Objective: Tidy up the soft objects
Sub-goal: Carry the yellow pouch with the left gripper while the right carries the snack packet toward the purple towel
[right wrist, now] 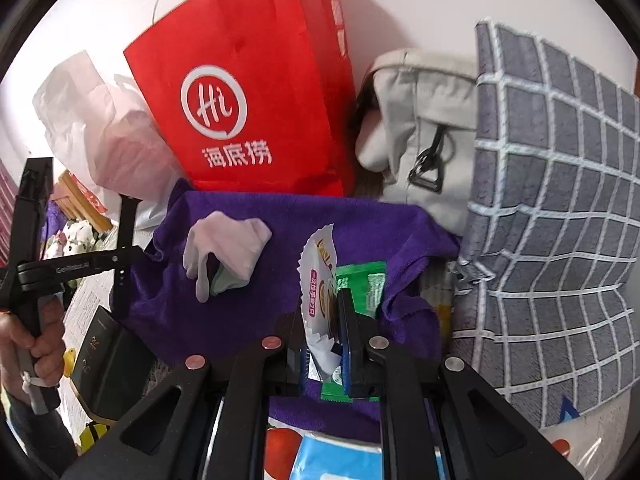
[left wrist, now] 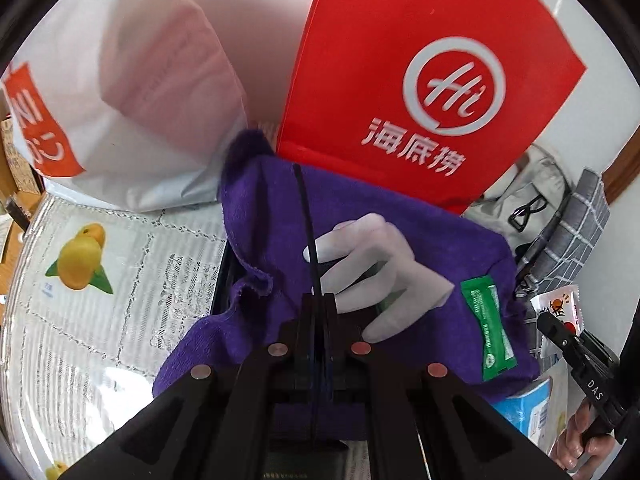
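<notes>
A purple towel (left wrist: 272, 208) (right wrist: 240, 220) lies spread over a black box. On it rest a white glove (left wrist: 372, 264) (right wrist: 228, 248) and a green sachet (left wrist: 488, 332) (right wrist: 360, 288). My left gripper (left wrist: 318, 300) hovers shut just above the towel, near the glove's fingers. A thin black strip (left wrist: 306, 220) rises past its fingertips; I cannot tell whether it is held. My right gripper (right wrist: 322, 316) is shut on a white snack packet (right wrist: 320, 264) (left wrist: 558, 306), held upright over the green sachet.
A red paper bag (left wrist: 400, 60) (right wrist: 248, 80) and a white plastic bag (left wrist: 120, 80) stand behind the towel. A beige bag (right wrist: 420, 120) and a grey checked cushion (right wrist: 560, 200) sit at the right. A blue tissue pack (left wrist: 528, 412) lies near the towel's corner.
</notes>
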{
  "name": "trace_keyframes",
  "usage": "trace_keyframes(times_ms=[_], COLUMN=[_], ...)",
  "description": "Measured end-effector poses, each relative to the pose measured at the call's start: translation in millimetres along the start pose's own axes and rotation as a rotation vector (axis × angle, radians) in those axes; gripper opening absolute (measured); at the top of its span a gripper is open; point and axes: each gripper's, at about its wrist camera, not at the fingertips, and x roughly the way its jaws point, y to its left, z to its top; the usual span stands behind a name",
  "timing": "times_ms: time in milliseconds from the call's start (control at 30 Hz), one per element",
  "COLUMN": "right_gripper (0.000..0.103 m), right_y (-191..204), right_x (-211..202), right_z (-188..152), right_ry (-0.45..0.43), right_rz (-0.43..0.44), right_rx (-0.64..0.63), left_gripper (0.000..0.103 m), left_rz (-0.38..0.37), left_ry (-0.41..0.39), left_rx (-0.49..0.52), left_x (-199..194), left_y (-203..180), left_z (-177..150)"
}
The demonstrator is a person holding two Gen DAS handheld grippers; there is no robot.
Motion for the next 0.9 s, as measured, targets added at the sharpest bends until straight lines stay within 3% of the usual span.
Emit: trace_keyframes(times_ms=[433, 900], right_gripper=[0.012, 0.016], right_y=[4.8, -2.9], right_x=[53.1, 63.8], right_z=[-15.4, -17.0], right_ry=[0.135, 0.160], right_rz=[-0.035, -0.010], right_rx=[-0.021, 0.010], left_gripper=[0.004, 0.004], left_rz=[-0.024, 0.004], left_ry=[0.089, 0.109], left_rx=[-0.011, 0.012], left_x=[31.0, 47.8], left_y=[9.6, -11.3], left_z=[-1.7, -3.2])
